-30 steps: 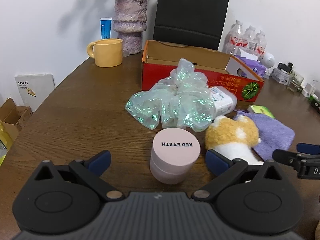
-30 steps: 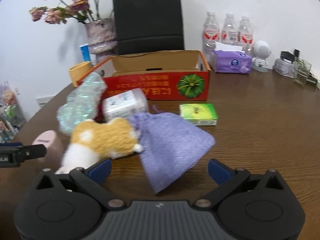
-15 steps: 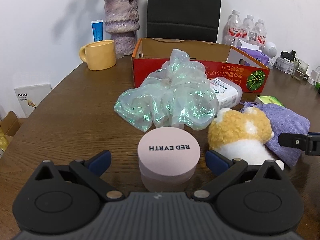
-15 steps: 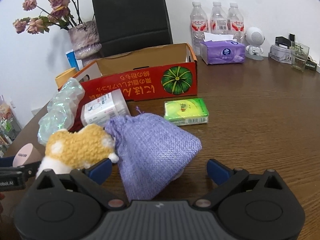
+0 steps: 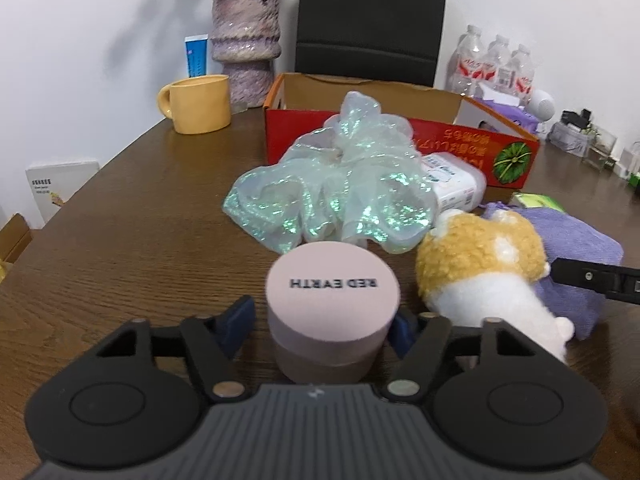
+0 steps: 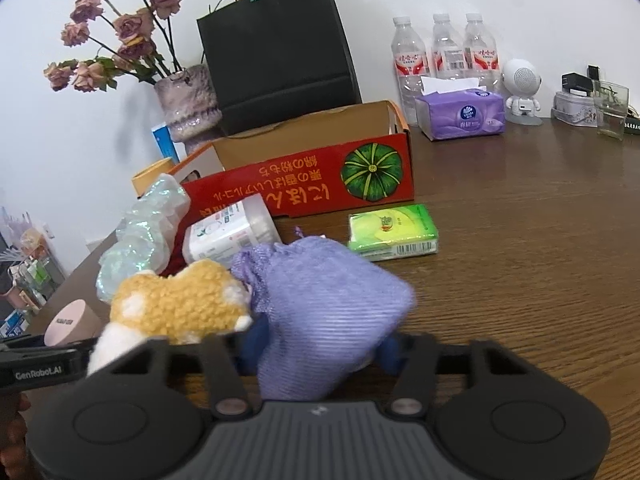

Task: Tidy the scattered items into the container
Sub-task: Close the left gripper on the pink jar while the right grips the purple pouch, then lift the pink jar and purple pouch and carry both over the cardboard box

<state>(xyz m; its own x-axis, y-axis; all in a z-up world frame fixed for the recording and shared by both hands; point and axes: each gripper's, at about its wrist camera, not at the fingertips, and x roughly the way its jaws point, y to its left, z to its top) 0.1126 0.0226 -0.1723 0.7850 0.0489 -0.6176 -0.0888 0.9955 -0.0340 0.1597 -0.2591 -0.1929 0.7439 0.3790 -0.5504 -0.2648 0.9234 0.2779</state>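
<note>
Left gripper [image 5: 320,326] stood with its blue pads narrowed around a pink round jar [image 5: 332,304]; the right pad touched the jar's wall, while a small gap remained at the left pad, so firm grip could not be confirmed. The jar lid read "RED EARTH", upside down to the left wrist camera. The jar sat on the brown wooden table [image 5: 132,240], just in front of an iridescent cellophane wrap [image 5: 336,196].

Right gripper [image 6: 320,350] was closed in on a purple fabric pouch [image 6: 324,312], both pads pressing its sides. The left gripper's side bore "GenRobot.AI", seen from the right wrist.

An orange-and-white plush toy [image 6: 176,312] lay touching the pouch on its left. Behind the toy lay a white cylindrical tub [image 6: 232,232] on its side; label print too small to read. A green tissue pack [image 6: 392,232] lay just beside the pouch, nearer the box.

The container, a red cardboard box [image 6: 304,192], stood open at the table's far side, with yellow characters printed inverted and a green pumpkin picture. Inside appeared bare cardboard.

A yellow mug [image 5: 196,104], a vase [image 6: 188,104], a black paper bag [image 6: 276,48], three water bottles [image 6: 444,52] with red labels and a purple tissue box [image 6: 460,114] stood behind.
</note>
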